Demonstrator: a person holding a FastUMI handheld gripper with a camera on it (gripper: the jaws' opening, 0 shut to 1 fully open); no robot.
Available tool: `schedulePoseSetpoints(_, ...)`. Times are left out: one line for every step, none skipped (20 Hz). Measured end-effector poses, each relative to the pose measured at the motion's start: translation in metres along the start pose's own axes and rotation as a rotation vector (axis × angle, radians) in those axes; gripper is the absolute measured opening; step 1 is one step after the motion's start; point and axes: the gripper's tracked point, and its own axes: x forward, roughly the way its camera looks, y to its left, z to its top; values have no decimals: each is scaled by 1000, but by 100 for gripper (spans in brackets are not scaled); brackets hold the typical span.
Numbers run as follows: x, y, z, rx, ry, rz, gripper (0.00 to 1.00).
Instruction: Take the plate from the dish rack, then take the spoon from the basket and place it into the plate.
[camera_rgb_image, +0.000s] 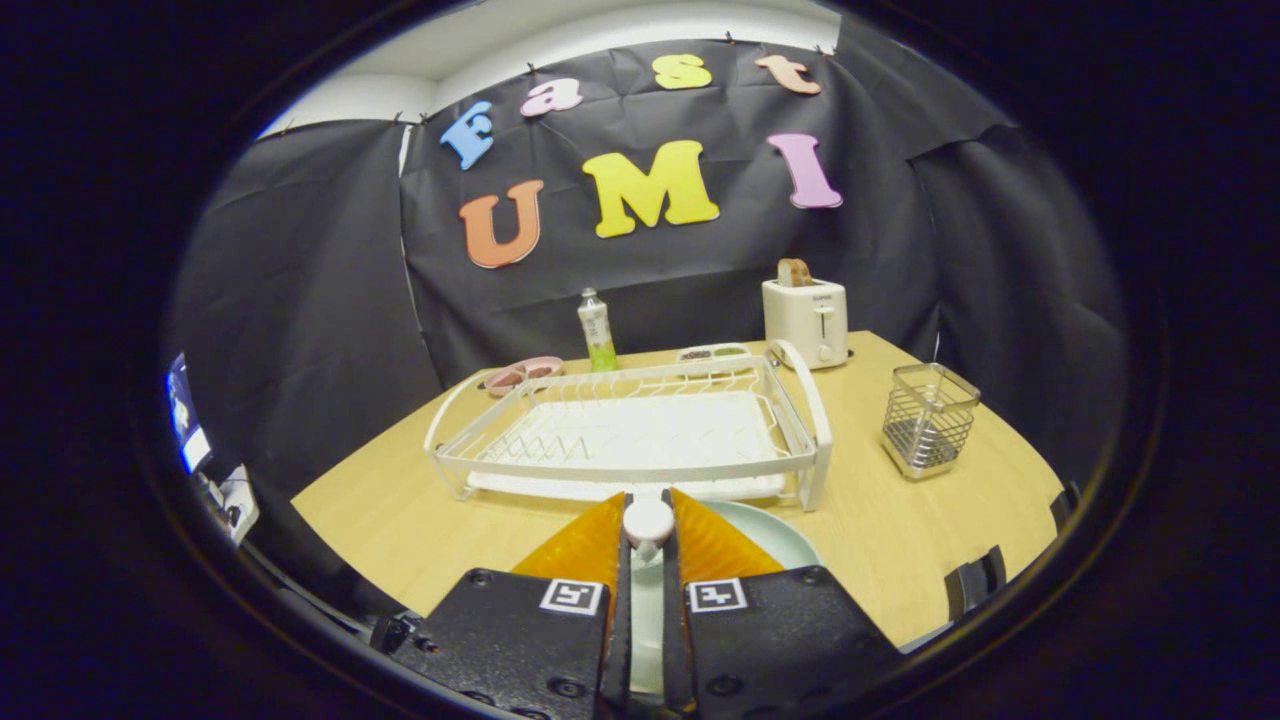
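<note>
Gripper (648, 535): 2 orange fingers (580, 548) pinched the white spoon (648, 522) over the pale plate (770, 535), before the dish rack (630, 430); basket (928, 420) well apart.

We see a staged kitchen set inside a booth: black cloth (300, 300) hangs as walls around a pale wooden tabletop (880, 530) laid with a white dish rack (640, 430), a toaster (806, 320) holding bread, a wire basket (928, 420) and a bottle (597, 332)
</note>
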Motion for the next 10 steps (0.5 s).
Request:
schedulePoseSetpoints(0, -7, 1, 6, 1, -22, 19)
schedulePoseSetpoints(0, -15, 5, 6, 2, -47, 20)
schedulePoseSetpoints(0, -21, 6, 5, -3, -77, 22)
schedulePoseSetpoints(-2, -28, 11, 4, -12, -99, 30)
schedulePoseSetpoints(-4, -33, 14, 2, -20, -119, 33)
schedulePoseSetpoints(-8, -38, 17, 7, -28, -138, 41)
schedulePoseSetpoints(-12, -42, 19, 12, -36, -149, 48)
schedulePoseSetpoints(-15, -43, 21, 21, -42, -151, 56)
schedulePoseSetpoints(-20, -44, 21, 29, -44, -149, 59)
schedulePoseSetpoints(-25, -44, 21, 34, -47, -142, 75)
